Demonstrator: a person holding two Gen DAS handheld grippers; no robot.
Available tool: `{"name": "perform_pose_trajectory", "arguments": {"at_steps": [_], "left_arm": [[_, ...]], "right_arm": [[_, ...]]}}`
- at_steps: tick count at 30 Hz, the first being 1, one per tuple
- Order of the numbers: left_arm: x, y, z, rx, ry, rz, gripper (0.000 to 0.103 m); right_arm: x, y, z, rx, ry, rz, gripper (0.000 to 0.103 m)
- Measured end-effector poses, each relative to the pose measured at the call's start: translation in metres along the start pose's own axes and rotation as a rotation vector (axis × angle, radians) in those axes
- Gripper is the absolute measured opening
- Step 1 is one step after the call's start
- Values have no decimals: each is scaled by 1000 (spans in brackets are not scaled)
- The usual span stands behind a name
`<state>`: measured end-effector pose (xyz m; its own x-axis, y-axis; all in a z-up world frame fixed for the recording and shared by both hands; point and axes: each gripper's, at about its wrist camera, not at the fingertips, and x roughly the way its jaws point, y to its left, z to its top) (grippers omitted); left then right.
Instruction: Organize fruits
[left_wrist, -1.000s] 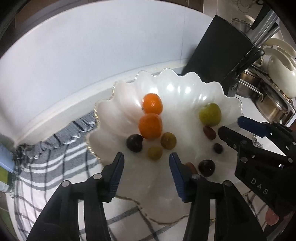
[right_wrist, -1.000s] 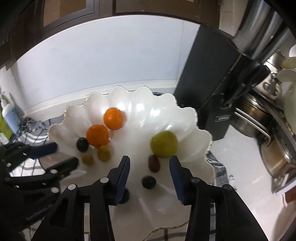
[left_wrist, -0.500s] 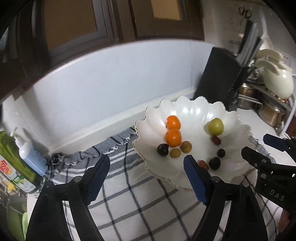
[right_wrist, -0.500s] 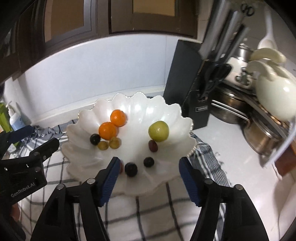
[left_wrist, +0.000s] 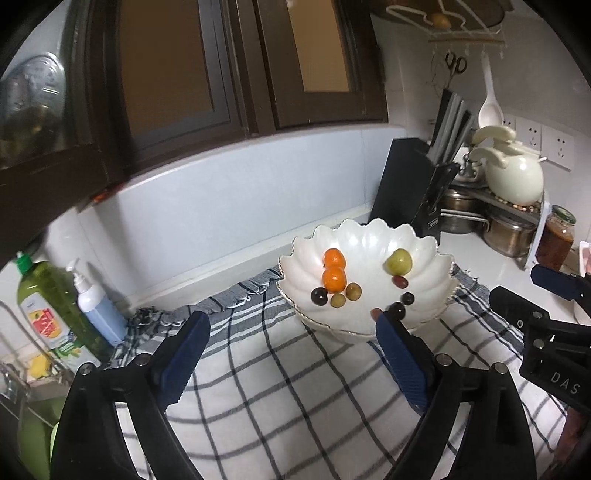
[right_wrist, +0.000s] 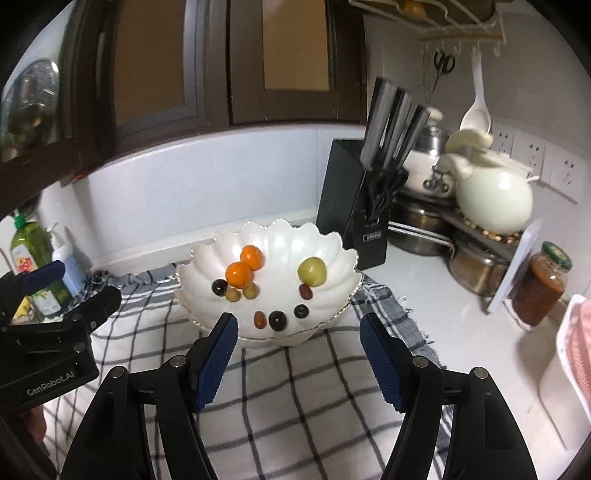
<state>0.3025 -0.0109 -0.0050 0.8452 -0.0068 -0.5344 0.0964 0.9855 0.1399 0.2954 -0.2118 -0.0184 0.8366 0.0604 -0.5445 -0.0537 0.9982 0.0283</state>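
Note:
A white scalloped bowl (left_wrist: 424, 254) (right_wrist: 332, 251) stands on a checked cloth (left_wrist: 280, 387) (right_wrist: 288, 391). It holds two oranges (left_wrist: 334, 271) (right_wrist: 245, 266), a green fruit (left_wrist: 399, 261) (right_wrist: 312, 272), small olive-coloured fruits (right_wrist: 242, 292) and dark plums (right_wrist: 277, 320). My left gripper (left_wrist: 291, 325) hangs back from the bowl's near left side, its jaws opening with nothing between them. My right gripper (right_wrist: 299, 328) hovers before the bowl's front rim, jaws also opening and empty. Each gripper shows at the edge of the other's view.
A black knife block (right_wrist: 356, 206) stands just right of the bowl. Steel pots (right_wrist: 476, 266), a cream kettle (right_wrist: 491, 195) and a sauce jar (right_wrist: 541, 284) crowd the right. Soap bottles (left_wrist: 55, 306) stand at the left by the wall. Dark cabinets hang above.
Both grippers have pulled back and up from over the bowl, which now looks smaller and farther. Both pairs of jaws have spread wider. The fruits lie as before.

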Motion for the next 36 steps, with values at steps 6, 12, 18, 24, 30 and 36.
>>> {"name": "perform_pose_trajectory", "arguments": {"at_steps": [6,12,18,24,30,36], "left_arm": [[-45,-1,-15,-60,-21,-2,94],[-90,-4,-34,-103,-36,-7,95],[-136,-9,-53,-113,-59,6,97],[-177,-13,-66,-104,-110,39,102],[-210,-19,-78,-93,-134,41,103],[-236,-26,-88,-91,-158,33,103]], "right_arm": [[-45,0,-9,-28,-44,4,79],[-92,1,-24,-40,-90,26,84],[-132,2,-40,-45,-123,52,85],[-165,2,-56,-32,-143,62,85],[-193,-1,-73,-25,-149,64,85],[-218,-3,-88,-26,-148,70,85]]}}
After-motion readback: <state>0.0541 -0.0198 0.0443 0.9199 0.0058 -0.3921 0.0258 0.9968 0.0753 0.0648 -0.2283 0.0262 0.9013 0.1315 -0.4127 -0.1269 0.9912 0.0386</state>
